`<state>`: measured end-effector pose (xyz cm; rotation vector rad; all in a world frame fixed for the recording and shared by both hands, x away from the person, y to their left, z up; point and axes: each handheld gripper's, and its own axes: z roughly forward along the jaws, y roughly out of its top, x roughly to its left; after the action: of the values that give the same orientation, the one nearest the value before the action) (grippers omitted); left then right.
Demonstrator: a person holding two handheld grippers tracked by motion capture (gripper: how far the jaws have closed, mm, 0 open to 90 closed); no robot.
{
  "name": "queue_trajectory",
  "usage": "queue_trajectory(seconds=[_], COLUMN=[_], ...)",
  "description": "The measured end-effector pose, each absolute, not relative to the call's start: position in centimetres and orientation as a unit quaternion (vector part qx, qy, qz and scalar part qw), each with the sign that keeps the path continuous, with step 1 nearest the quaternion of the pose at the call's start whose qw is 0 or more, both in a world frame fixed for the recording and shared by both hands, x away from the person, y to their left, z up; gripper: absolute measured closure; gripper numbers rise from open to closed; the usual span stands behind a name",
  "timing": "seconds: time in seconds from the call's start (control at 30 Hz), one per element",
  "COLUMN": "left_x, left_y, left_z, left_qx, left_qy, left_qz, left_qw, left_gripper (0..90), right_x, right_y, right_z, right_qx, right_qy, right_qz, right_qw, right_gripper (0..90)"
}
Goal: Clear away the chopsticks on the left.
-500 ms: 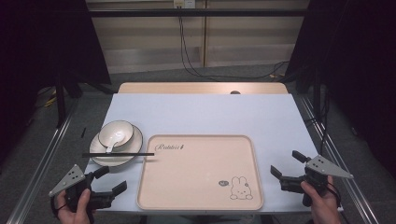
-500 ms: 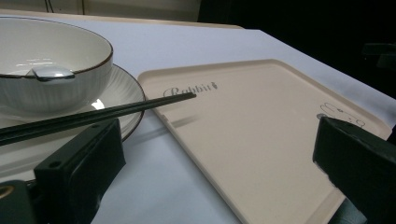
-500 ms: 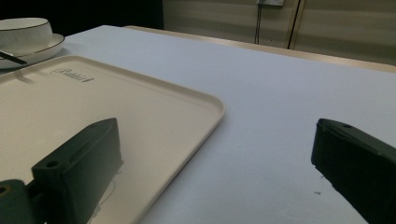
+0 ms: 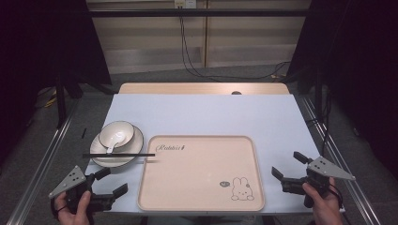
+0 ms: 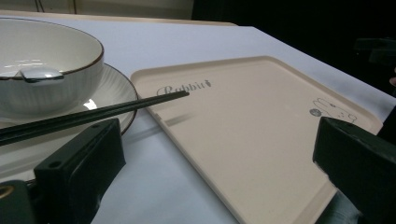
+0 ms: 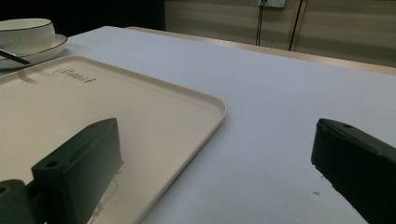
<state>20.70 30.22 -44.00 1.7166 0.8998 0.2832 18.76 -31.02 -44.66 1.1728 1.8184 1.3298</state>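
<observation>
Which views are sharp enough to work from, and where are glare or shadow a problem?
High view: evenly lit table, dark surroundings, tray clear. Left gripper view: near jaws blurred, chopsticks cast a shadow on the tray rim, a small glint on the plate. Right gripper view: jaws soft, tabletop evenly lit, no glare.

Glossy glazed ceramic bowl (image 5: 46, 70) and plate (image 5: 114, 91), smooth matt plastic tray (image 5: 252, 135), matt black chopsticks (image 5: 93, 113)
</observation>
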Motion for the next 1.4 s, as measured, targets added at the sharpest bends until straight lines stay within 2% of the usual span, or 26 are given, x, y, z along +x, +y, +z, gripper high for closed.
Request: queue_trajectory(seconds=[0.3, 0.43, 0.53, 0.7, 0.97, 1.4], left_x=[20.9, 21.6, 21.9, 22.3, 23.3, 26.1], left_y=[30.3, 30.4, 30.4, 30.5, 32.0, 35.3], left_z=[-43.2, -42.7, -42.4, -41.5, -41.2, -41.2], left_qx=[0.731, 0.737, 0.734, 0.754, 0.775, 0.786], left_qy=[0.368, 0.372, 0.379, 0.370, 0.358, 0.351], left_qz=[0.129, 0.108, 0.111, 0.144, 0.110, 0.125], left_qw=[0.561, 0.554, 0.553, 0.524, 0.509, 0.494], left_gripper=[2.7, 3.7, 3.8, 3.8, 4.3, 11.7], right_x=[18.7, 18.7, 18.7, 18.7, 18.8, 18.7], right_y=[-30.9, -30.9, -30.8, -30.8, -30.7, -30.7], right_z=[-44.6, -44.7, -44.7, -44.7, -44.7, -44.6], right_qx=[0.438, 0.438, 0.439, 0.438, 0.434, 0.432], right_qy=[0.685, 0.684, 0.684, 0.685, 0.687, 0.687], right_qz=[0.502, 0.502, 0.502, 0.502, 0.503, 0.504], right_qw=[0.296, 0.297, 0.298, 0.294, 0.294, 0.296], right_gripper=[1.4, 1.4, 1.4, 1.4, 1.5, 1.5])
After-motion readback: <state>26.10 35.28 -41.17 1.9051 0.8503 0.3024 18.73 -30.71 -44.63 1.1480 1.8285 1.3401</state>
